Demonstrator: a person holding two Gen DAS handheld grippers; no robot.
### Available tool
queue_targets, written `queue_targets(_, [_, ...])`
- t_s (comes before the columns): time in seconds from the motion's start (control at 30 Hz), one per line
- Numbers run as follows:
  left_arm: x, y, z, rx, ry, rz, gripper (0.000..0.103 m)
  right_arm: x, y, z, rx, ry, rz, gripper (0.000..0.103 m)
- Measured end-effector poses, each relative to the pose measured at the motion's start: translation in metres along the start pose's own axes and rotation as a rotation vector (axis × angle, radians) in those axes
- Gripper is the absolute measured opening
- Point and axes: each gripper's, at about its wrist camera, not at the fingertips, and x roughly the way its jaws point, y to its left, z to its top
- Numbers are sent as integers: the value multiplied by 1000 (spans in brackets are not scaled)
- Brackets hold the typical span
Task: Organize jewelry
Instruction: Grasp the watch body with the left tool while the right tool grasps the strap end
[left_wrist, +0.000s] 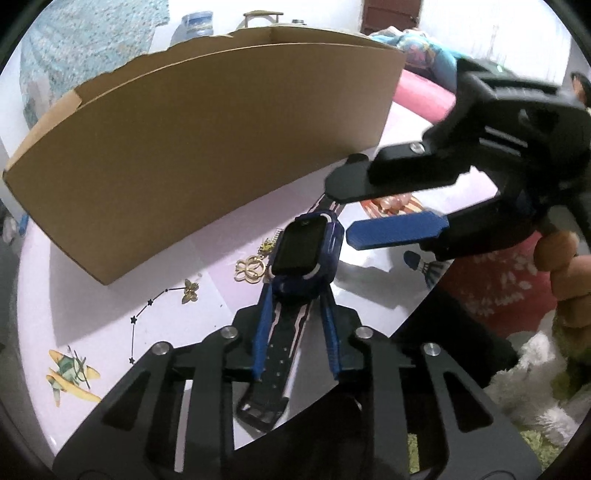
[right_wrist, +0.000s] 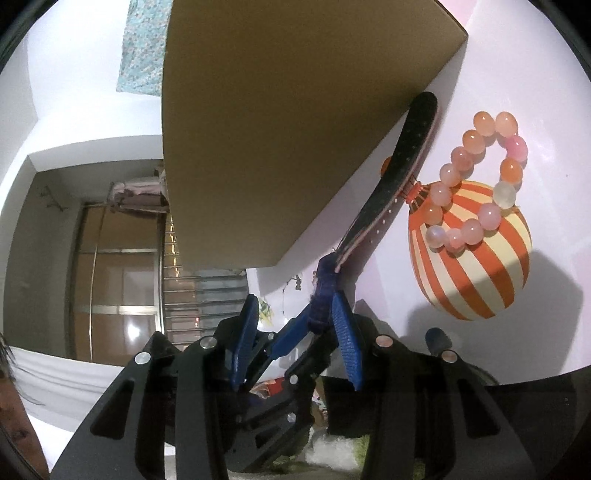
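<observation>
A blue smartwatch (left_wrist: 304, 251) with a black strap lies on the pale table (left_wrist: 110, 314), in front of a cardboard box (left_wrist: 221, 147). My left gripper (left_wrist: 295, 291) is shut on the watch body, a blue pad pressing each side. The right gripper (left_wrist: 341, 210) hovers open just right of the watch, holding nothing. In the right wrist view the right gripper (right_wrist: 295, 299) faces the watch's edge (right_wrist: 325, 291), and the strap (right_wrist: 391, 184) runs along the box (right_wrist: 277, 129). A bracelet of pink and orange beads (right_wrist: 480, 177) lies to the right. Gold earrings (left_wrist: 251, 271) and a gold butterfly charm (left_wrist: 190, 290) lie left of the watch.
The box's tall side wall stands close behind the watch. Printed pictures mark the tabletop: a plane (left_wrist: 70, 373) and a striped balloon (right_wrist: 476, 258). The table's edge runs diagonally at lower right, with a person's hand (left_wrist: 557, 258) and fluffy fabric (left_wrist: 535, 387) beyond it.
</observation>
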Motion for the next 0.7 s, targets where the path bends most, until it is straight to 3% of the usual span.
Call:
queue_targets(0.17, [-2, 10, -1, -39, -3, -22, 16, -12, -8, 7, 15, -41, -36, 42])
queue_targets(0.43, [-2, -3, -7, 35, -19, 43, 16, -22, -10, 26, 68, -118, -90, 35])
queue_targets(0.7, [-3, -11, -9, 70, -35, 78, 16, -19, -12, 34, 89, -145, -190, 12])
